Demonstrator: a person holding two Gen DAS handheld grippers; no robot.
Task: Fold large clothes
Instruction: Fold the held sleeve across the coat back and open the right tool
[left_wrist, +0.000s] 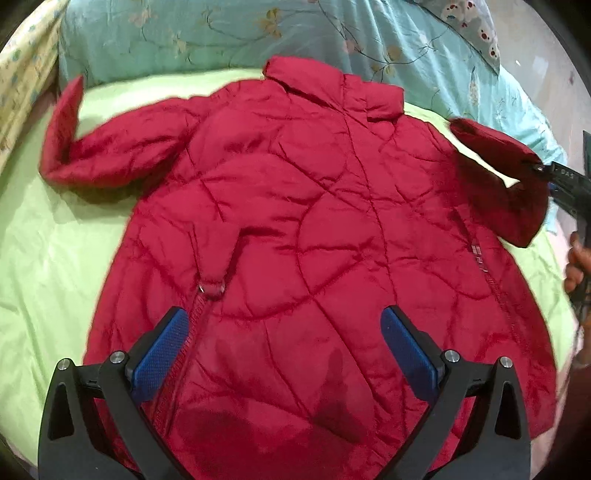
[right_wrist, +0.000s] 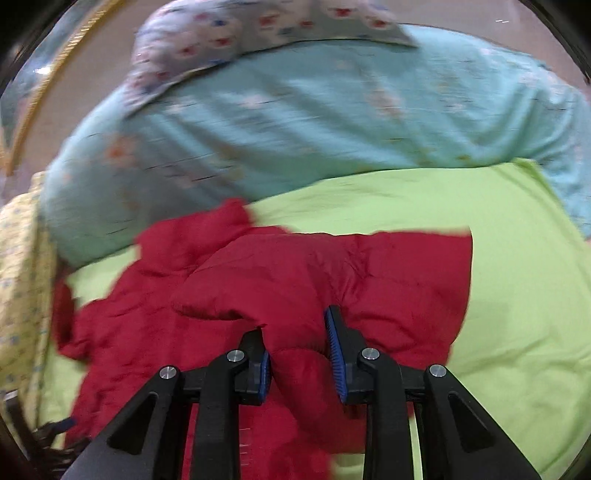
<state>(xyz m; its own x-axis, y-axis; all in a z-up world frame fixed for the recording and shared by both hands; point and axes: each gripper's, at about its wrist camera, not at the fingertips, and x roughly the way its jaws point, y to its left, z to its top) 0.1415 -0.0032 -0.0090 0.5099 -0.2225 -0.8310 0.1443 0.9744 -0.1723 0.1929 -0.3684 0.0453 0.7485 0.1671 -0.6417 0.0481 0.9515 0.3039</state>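
From the left wrist we see a red padded jacket (left_wrist: 314, 229) spread flat on a bed covered by a lime-green sheet (left_wrist: 40, 243). A light blue floral quilt (left_wrist: 229, 33) lies bunched along the far edge, just behind the collar, with a yellow patterned cloth (left_wrist: 26, 74) at the far left and a spotted pillow (left_wrist: 476, 26) at the top right. One sleeve (left_wrist: 96, 144) stretches out to the left, its cuff bent upward. The left gripper (left_wrist: 284, 354) hovers over the lower part of the jacket with its blue-padded fingers (left_wrist: 162, 350) spread wide and nothing between them. At the right edge, the other sleeve (left_wrist: 506, 177) is raised off the sheet, pinched by the right gripper (left_wrist: 554, 173), with a hand (left_wrist: 576, 266) beneath it.

From the right wrist, the picture is blurred. We see the right gripper (right_wrist: 299, 347) closed on a thick fold of the jacket (right_wrist: 258, 280); the red fabric bulges between the two pads (right_wrist: 334, 343). The rest of the jacket trails off to the left over the green sheet (right_wrist: 517, 295), and the blue quilt (right_wrist: 314, 122) rises behind it.
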